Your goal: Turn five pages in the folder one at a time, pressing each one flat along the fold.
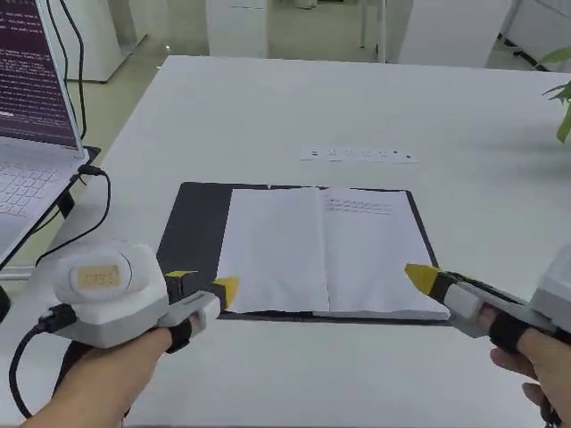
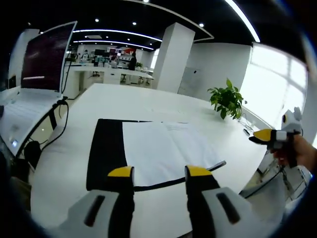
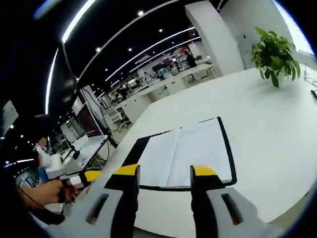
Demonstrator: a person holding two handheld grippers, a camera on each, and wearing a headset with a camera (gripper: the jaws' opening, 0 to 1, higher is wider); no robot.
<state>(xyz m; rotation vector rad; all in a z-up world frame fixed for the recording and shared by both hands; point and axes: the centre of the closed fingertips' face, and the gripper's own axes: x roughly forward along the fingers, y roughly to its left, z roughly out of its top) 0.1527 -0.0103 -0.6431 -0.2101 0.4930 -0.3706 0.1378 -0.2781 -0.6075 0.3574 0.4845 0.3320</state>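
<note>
The folder (image 1: 321,250) lies open on the white desk (image 1: 268,107), its pages flat, just ahead of both grippers. The left gripper (image 2: 159,172) hovers at the folder's near-left edge, jaws spread and empty. The right gripper (image 3: 165,171) is by the near-right corner, jaws likewise apart.

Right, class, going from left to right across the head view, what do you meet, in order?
laptop → left tongs → folder, lying open → right tongs → plant
</note>
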